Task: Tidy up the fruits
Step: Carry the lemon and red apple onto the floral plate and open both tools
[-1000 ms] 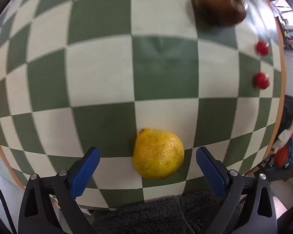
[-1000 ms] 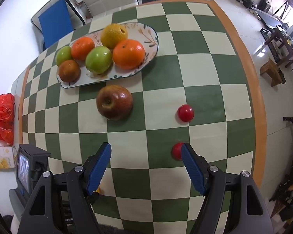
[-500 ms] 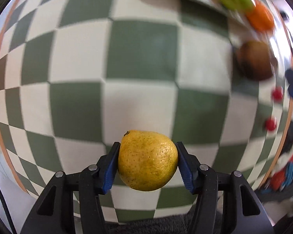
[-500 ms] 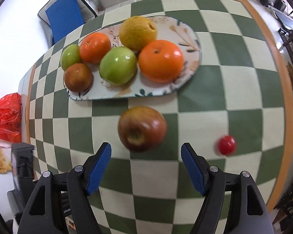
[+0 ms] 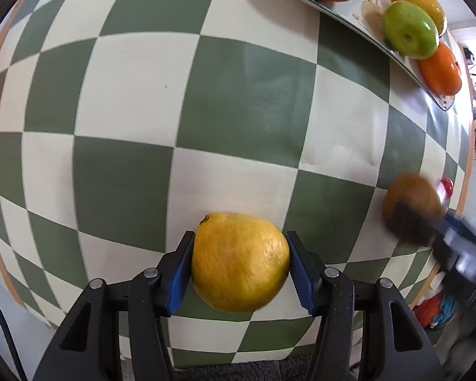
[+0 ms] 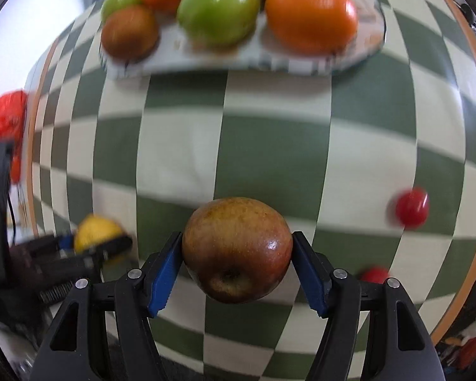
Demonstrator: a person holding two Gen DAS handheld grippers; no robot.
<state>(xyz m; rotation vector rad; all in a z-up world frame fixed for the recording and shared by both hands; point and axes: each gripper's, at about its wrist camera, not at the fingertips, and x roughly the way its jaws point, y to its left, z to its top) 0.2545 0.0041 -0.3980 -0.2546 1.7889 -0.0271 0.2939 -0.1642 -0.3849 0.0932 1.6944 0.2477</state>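
Right gripper (image 6: 237, 271) now clamps apple (image 6: 237, 249); left gripper (image 5: 240, 268) grips lemon (image 5: 240, 257).

Each tool, left tool (image 5: 240, 268) and right tool (image 6: 237, 263), has black arms, silver screws and ridged blue pads (image 5: 180, 273).

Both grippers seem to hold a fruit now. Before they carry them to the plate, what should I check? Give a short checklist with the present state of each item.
1. Left gripper shut on the yellow citrus, both pads touching: ok.
2. Right gripper shut on the brown-red apple, held about its middle: ok.
3. Free spot on the plate: cannot tell; six fruits sit there, and only small bare patches show.
4. Path from each gripper to the plate over the checkered table: ok, nothing stands between.
5. The two grippers apart from each other: ok.
6. Two small red fruits lie loose on the table: not ok, not yet sorted.
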